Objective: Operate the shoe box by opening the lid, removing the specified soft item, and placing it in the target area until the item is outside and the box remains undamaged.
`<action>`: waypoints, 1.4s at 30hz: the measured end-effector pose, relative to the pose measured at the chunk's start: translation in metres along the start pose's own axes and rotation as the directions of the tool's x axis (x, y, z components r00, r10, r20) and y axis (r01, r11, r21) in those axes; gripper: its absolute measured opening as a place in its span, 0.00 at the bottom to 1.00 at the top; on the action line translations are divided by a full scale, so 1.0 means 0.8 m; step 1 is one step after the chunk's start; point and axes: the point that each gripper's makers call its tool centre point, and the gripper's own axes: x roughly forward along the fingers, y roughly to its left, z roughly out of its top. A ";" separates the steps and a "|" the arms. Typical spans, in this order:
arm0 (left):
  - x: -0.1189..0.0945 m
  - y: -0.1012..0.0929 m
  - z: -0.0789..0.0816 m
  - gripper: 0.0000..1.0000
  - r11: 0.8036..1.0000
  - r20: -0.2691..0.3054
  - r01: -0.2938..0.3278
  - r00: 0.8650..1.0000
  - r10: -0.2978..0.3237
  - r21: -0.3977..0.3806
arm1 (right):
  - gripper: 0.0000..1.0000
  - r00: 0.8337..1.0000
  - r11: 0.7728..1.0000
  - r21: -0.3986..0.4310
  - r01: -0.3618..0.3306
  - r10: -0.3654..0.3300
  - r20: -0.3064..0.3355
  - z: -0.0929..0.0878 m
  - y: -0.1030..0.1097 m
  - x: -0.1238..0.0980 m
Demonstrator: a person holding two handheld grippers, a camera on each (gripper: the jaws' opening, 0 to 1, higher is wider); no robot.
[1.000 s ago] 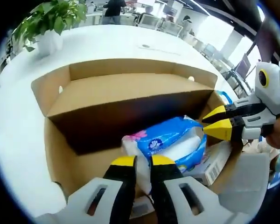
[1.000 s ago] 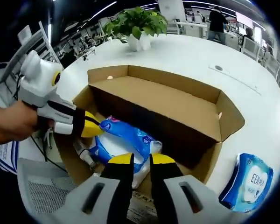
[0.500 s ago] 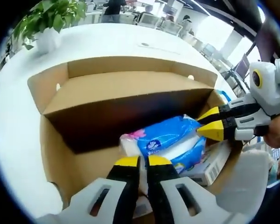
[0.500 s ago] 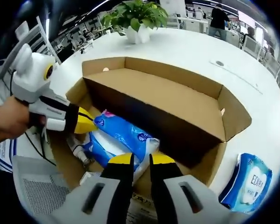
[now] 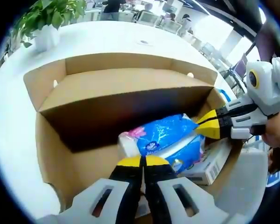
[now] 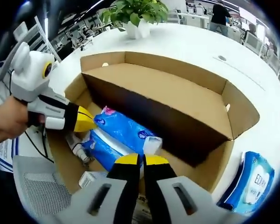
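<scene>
Left gripper (image 5: 141, 161) pinches shut on the tissue pack (image 5: 165, 137) inside the box (image 5: 51, 154); right gripper (image 6: 140, 159) clamps its other end. We judge lid done; lifting out and placing beside the box remain.

The shoe box (image 5: 51, 154) is plain brown cardboard, dark in the shade under its lid (image 6: 172, 100). The soft pack (image 5: 165, 137) inside is bright blue and white, with a little pink at one end. Both grippers (image 5: 142, 163) (image 6: 139, 161) are white with black jaws and yellow tips. The table (image 6: 196, 46) is white. The plant (image 6: 133, 9) is green in a white pot. Another pack (image 6: 249, 179) on the table is blue and white.
</scene>
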 end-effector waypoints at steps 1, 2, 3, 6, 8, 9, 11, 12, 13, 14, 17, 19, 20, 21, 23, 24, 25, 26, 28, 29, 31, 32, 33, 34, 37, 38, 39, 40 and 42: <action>0.000 -0.001 0.000 0.00 1.000 0.000 0.000 1.000 0.000 0.002 | 0.00 1.000 1.000 -0.002 0.001 -0.001 -0.001 0.000 0.000 0.000; 0.000 0.000 0.000 0.00 1.000 0.000 0.001 1.000 -0.001 0.001 | 0.00 1.000 1.000 -0.006 0.001 -0.001 -0.003 0.000 0.000 0.000; 0.000 0.000 0.000 0.00 1.000 0.002 0.002 1.000 -0.002 -0.001 | 0.00 1.000 1.000 -0.008 0.001 -0.001 -0.004 -0.001 0.000 0.000; -0.001 0.000 0.000 0.00 1.000 0.003 0.006 1.000 -0.006 -0.002 | 0.00 1.000 1.000 -0.013 -0.001 0.001 -0.005 0.000 0.000 0.001; -0.001 0.000 0.001 0.00 1.000 0.003 0.006 1.000 -0.006 -0.002 | 0.00 1.000 1.000 -0.014 -0.002 0.002 -0.003 0.000 0.000 0.001; -0.001 0.001 0.001 0.00 1.000 0.004 0.006 1.000 -0.006 0.000 | 0.00 1.000 1.000 -0.016 -0.003 0.003 -0.001 0.001 0.001 0.000; -0.004 0.000 0.001 0.00 1.000 0.005 0.008 1.000 -0.008 -0.001 | 0.00 1.000 1.000 -0.020 -0.003 0.003 0.002 0.002 0.002 0.000; -0.004 0.000 0.002 0.00 1.000 0.007 0.008 1.000 -0.008 -0.002 | 0.00 1.000 1.000 -0.020 -0.003 0.003 0.004 0.002 0.002 -0.001; -0.005 0.000 0.002 0.00 1.000 0.007 0.008 1.000 -0.008 0.001 | 0.00 1.000 1.000 -0.020 -0.005 0.005 0.005 0.003 0.002 -0.002; -0.006 -0.001 0.003 0.00 1.000 0.008 0.008 1.000 -0.008 0.002 | 0.00 1.000 1.000 -0.019 -0.006 0.006 0.006 0.003 0.002 -0.002; -0.009 -0.002 0.004 0.00 1.000 0.014 0.007 1.000 -0.007 -0.004 | 0.00 1.000 1.000 -0.020 -0.009 0.009 0.013 0.005 0.003 -0.005; -0.010 -0.002 0.004 0.00 1.000 0.015 0.007 1.000 -0.007 -0.002 | 0.00 1.000 1.000 -0.017 -0.011 0.011 0.016 0.006 0.004 -0.006; -0.010 -0.002 0.004 0.00 1.000 0.017 0.007 1.000 -0.007 -0.003 | 0.00 1.000 1.000 -0.018 -0.010 0.010 0.019 0.006 0.004 -0.007; -0.011 -0.002 0.004 0.00 1.000 0.017 0.006 1.000 -0.006 -0.003 | 0.00 1.000 1.000 -0.016 -0.011 0.011 0.021 0.007 0.006 -0.008; -0.015 -0.002 0.005 0.00 1.000 0.020 0.002 1.000 -0.002 0.002 | 0.00 1.000 1.000 -0.014 -0.013 0.013 0.024 0.007 0.007 -0.009; -0.016 -0.001 0.007 0.00 1.000 0.024 0.002 1.000 -0.002 0.000 | 0.00 1.000 1.000 -0.014 -0.013 0.013 0.025 0.008 0.007 -0.009; -0.017 -0.001 0.007 0.00 1.000 0.025 0.002 1.000 -0.002 0.001 | 0.00 0.999 1.000 -0.014 -0.014 0.014 0.029 0.008 0.008 -0.010; -0.018 -0.001 0.008 0.00 1.000 0.026 0.001 1.000 -0.001 0.002 | 0.00 0.999 1.000 -0.013 -0.015 0.015 0.031 0.009 0.008 -0.010; -0.020 -0.002 0.009 0.00 1.000 0.030 0.002 1.000 -0.002 0.003 | 0.00 0.999 1.000 -0.015 -0.014 0.015 0.034 0.010 0.009 -0.012; -0.021 -0.002 0.009 0.00 1.000 0.033 0.002 0.999 -0.002 0.002 | 0.00 0.999 1.000 -0.011 -0.016 0.016 0.036 0.010 0.010 -0.013; -0.024 -0.002 0.011 0.00 1.000 0.038 0.002 0.999 -0.002 0.003 | 0.00 0.999 1.000 -0.013 -0.016 0.017 0.039 0.012 0.010 -0.014; -0.025 -0.003 0.011 0.00 1.000 0.039 0.004 0.999 -0.004 0.003 | 0.00 0.999 1.000 -0.013 -0.015 0.016 0.042 0.013 0.010 -0.016; -0.026 -0.003 0.011 0.00 1.000 0.041 0.004 0.999 -0.005 0.005 | 0.00 0.999 1.000 -0.012 -0.017 0.017 0.046 0.014 0.011 -0.018; -0.027 -0.003 0.012 0.00 1.000 0.044 0.006 0.999 -0.006 0.003 | 0.00 0.999 1.000 -0.012 -0.017 0.017 0.050 0.016 0.011 -0.020; -0.031 -0.005 0.013 0.00 1.000 0.050 0.009 0.999 -0.009 0.003 | 0.00 0.998 1.000 -0.013 -0.017 0.017 0.058 0.020 0.013 -0.024; -0.033 -0.006 0.014 0.00 1.000 0.053 0.009 0.999 -0.009 0.003 | 0.00 0.998 1.000 -0.014 -0.017 0.017 0.061 0.021 0.013 -0.025; -0.035 -0.007 0.015 0.00 1.000 0.054 0.009 0.998 -0.009 0.002 | 0.00 0.998 1.000 -0.015 -0.016 0.017 0.067 0.024 0.014 -0.028; -0.036 -0.007 0.016 0.00 1.000 0.058 0.009 0.998 -0.009 0.002 | 0.00 0.997 1.000 -0.016 -0.016 0.017 0.072 0.026 0.014 -0.030; -0.040 -0.007 0.019 0.00 1.000 0.061 0.012 0.998 -0.011 -0.004 | 0.00 0.997 1.000 -0.015 -0.016 0.018 0.081 0.030 0.016 -0.034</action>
